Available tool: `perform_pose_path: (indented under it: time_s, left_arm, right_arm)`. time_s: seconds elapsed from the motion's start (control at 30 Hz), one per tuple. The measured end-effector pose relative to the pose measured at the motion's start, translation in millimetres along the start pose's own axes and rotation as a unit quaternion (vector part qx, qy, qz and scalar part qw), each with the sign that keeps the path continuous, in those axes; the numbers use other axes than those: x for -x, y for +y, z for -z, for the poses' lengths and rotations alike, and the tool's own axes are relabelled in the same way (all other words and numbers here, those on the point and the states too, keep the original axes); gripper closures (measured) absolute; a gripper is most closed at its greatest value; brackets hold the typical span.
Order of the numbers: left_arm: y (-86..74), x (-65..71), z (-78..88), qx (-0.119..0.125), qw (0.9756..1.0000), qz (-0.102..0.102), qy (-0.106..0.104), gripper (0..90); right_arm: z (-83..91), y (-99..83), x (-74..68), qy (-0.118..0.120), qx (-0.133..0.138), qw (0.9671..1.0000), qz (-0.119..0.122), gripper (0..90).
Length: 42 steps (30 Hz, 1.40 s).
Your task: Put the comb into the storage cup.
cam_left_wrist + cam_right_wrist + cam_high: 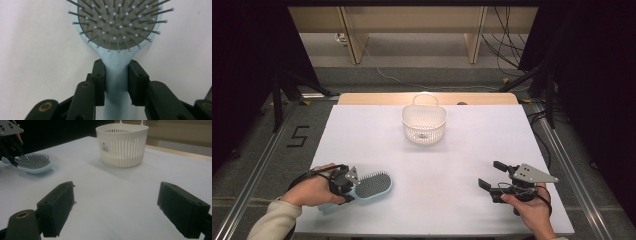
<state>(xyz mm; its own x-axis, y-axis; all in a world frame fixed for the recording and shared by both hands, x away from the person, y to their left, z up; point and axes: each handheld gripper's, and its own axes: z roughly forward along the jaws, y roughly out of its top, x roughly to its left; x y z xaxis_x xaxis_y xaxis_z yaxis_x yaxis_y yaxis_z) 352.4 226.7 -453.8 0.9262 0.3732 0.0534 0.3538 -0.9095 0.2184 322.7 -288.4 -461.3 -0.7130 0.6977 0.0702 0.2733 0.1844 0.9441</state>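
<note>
A light blue hairbrush (372,186) with a grey bristle pad lies at the table's front left, bristles up. My left gripper (350,190) is shut on its handle just below the head; the left gripper view shows both black pads (99,80) pressing the blue handle (116,82) from either side. The brush (32,163) shows in the right gripper view at far left. A white slotted basket (424,123) with a handle stands at the table's far middle, also seen as the basket (122,143). My right gripper (492,174) stands open at the front right with nothing between its fingers (56,207).
The white table top (437,165) stretches between the hands and the basket. Metal rails run along both table sides, and cables lie on the floor behind. A wooden strip (427,98) edges the far side.
</note>
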Motion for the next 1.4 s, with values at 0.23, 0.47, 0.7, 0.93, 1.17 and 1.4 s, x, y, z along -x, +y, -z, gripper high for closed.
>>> perform_pose_path:
  time_s: [0.23,0.47,0.7,0.93,1.17,1.4]
  left_arm:
    - [1.2,0.6,4.4,0.035,0.9992,0.013,0.013,69.6]
    - [2.4,1.9,8.3,0.076,0.9967,0.022,0.02,69.6]
    - [3.4,3.0,10.3,0.101,0.9941,0.028,0.028,69.6]
    - [4.4,3.0,11.6,0.13,0.99,0.039,0.038,69.6]
    - [7.2,4.5,8.0,0.146,0.9873,0.048,0.041,69.6]
    - [6.7,4.0,6.8,0.151,0.9864,0.05,0.039,69.6]
  right_arm:
    - [0.2,0.1,-0.1,0.0,0.0,1.0,0.001,14.8]
    - [0.4,0.0,0.0,0.0,0.0,1.0,0.0,14.8]
    - [0.3,-0.1,0.0,0.0,0.002,1.0,0.001,14.8]
    - [0.4,0.0,0.1,0.001,0.002,1.0,0.002,14.8]
    - [1.0,0.2,0.1,0.0,0.002,1.0,0.001,14.9]
    - [1.0,0.2,0.1,0.001,0.003,1.0,0.001,14.8]
